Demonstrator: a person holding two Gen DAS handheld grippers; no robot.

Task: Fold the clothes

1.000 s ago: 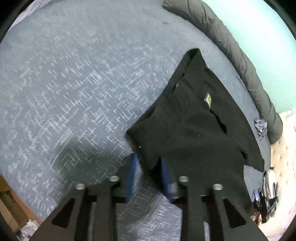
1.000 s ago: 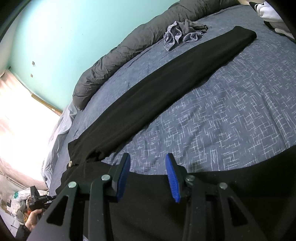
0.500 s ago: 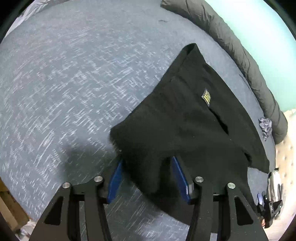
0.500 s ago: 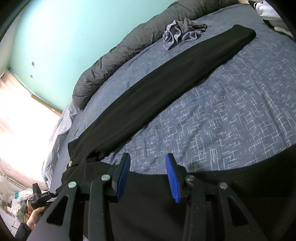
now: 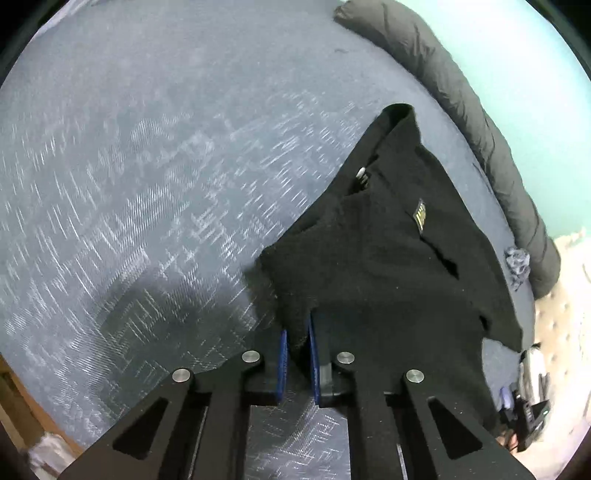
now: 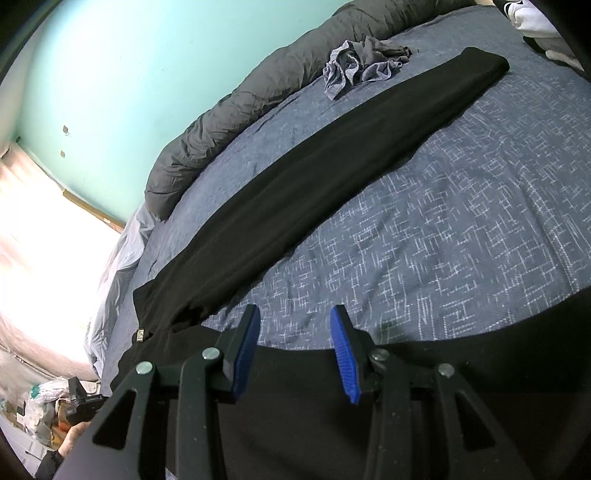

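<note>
Black trousers (image 5: 388,266) lie on the blue patterned bedspread (image 5: 147,184); a small yellow label (image 5: 419,214) shows near the waist. My left gripper (image 5: 297,332) is closing its jaws on the near corner of the waist, and a fold of black cloth is pinched between the blue pads. In the right wrist view one trouser leg (image 6: 314,155) stretches flat toward the far right. My right gripper (image 6: 295,310) hovers open over the edge of the black cloth, with nothing between its fingers (image 6: 343,354).
A rolled grey duvet (image 6: 258,85) runs along the turquoise wall. A crumpled grey-blue garment (image 6: 362,62) lies beside the far trouser end, and white clothing (image 6: 532,22) sits at the top right. A wooden bed edge (image 5: 14,398) shows at the lower left.
The left jaws have come together on the trousers' waist corner, which stood loose between them before. The left gripper has sunk slightly. The right gripper has stayed still.
</note>
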